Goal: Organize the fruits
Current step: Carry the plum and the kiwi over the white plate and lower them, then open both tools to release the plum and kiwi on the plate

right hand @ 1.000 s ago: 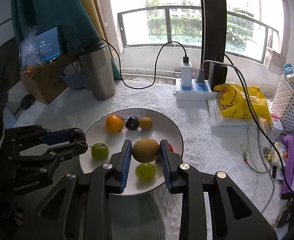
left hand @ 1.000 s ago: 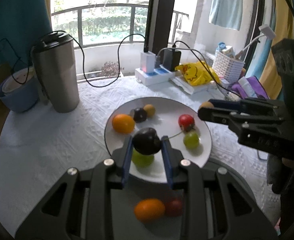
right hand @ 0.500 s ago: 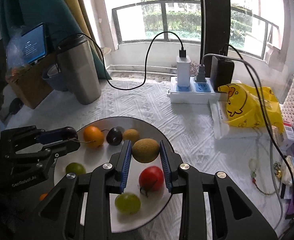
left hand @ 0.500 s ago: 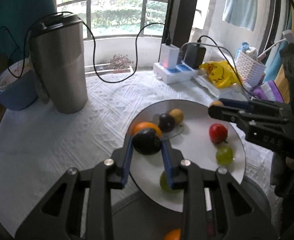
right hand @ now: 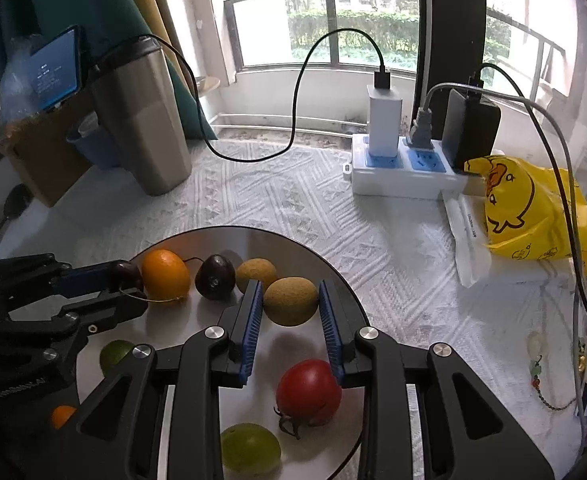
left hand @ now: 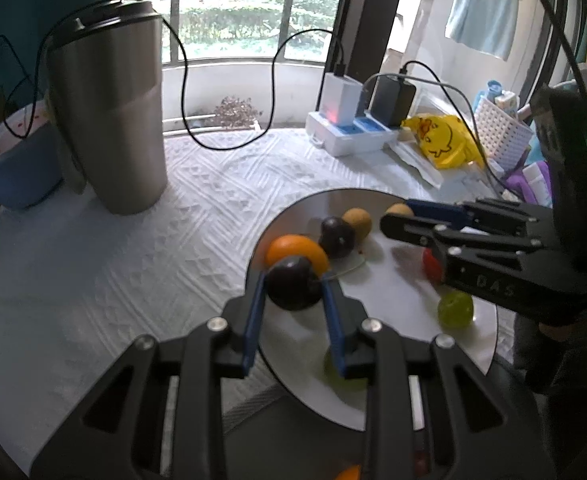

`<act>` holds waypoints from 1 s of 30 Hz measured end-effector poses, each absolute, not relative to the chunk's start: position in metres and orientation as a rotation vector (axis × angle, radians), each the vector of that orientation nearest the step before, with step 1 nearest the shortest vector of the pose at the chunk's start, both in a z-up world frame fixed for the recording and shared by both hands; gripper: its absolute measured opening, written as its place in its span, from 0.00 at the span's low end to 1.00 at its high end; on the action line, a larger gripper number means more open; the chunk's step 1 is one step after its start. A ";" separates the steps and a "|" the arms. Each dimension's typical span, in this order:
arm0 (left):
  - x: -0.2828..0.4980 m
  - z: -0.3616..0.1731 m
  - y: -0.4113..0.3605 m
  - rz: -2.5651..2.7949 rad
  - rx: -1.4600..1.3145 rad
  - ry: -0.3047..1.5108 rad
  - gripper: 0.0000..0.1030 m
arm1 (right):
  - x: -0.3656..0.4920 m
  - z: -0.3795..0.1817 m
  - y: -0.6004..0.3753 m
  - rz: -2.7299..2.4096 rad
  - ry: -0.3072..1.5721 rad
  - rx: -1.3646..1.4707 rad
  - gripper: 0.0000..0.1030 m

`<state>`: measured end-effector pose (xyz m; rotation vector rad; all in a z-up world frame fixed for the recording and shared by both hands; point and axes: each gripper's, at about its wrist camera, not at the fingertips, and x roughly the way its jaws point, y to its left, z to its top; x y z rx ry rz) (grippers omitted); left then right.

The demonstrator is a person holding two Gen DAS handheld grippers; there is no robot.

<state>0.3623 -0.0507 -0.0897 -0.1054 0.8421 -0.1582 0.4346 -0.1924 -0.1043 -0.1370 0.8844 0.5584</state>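
Note:
A white round plate [right hand: 305, 252] [left hand: 381, 280] holds several fruits. My left gripper [left hand: 293, 286] is shut on a dark cherry [left hand: 293, 282] with a long stem, just in front of an orange [left hand: 295, 246] at the plate's left edge. My right gripper [right hand: 289, 300] is shut on a tan-green kiwi-like fruit [right hand: 290, 301] above the plate's far part, next to a smaller tan fruit [right hand: 256, 273] and a dark plum [right hand: 215, 277]. A red tomato [right hand: 308, 392] and green grapes [right hand: 250, 453] lie nearer on the plate.
A steel tumbler [left hand: 109, 120] and a blue bowl [left hand: 9, 168] stand at the back left. A power strip [right hand: 401, 172] with chargers and cables, a yellow duck bag [right hand: 525, 208] and a white basket [left hand: 499, 132] lie at the back right. A small orange fruit [right hand: 62, 416] lies off the plate.
Both grippers moved forward over the plate with their fruits still held. The left one now sits by the orange, the right one by the small tan fruit.

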 end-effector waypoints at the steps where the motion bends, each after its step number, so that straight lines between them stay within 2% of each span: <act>1: 0.363 -0.090 -0.051 -0.158 -0.105 0.842 0.30 | 0.435 -0.105 -0.193 0.558 0.884 -0.137 0.30; 17: 0.349 -0.072 -0.050 -0.150 -0.112 0.803 0.32 | 0.415 -0.075 -0.199 0.538 0.830 -0.132 0.30; 30: 0.304 -0.048 -0.046 -0.151 -0.116 0.748 0.33 | 0.367 -0.048 -0.206 0.525 0.793 -0.125 0.30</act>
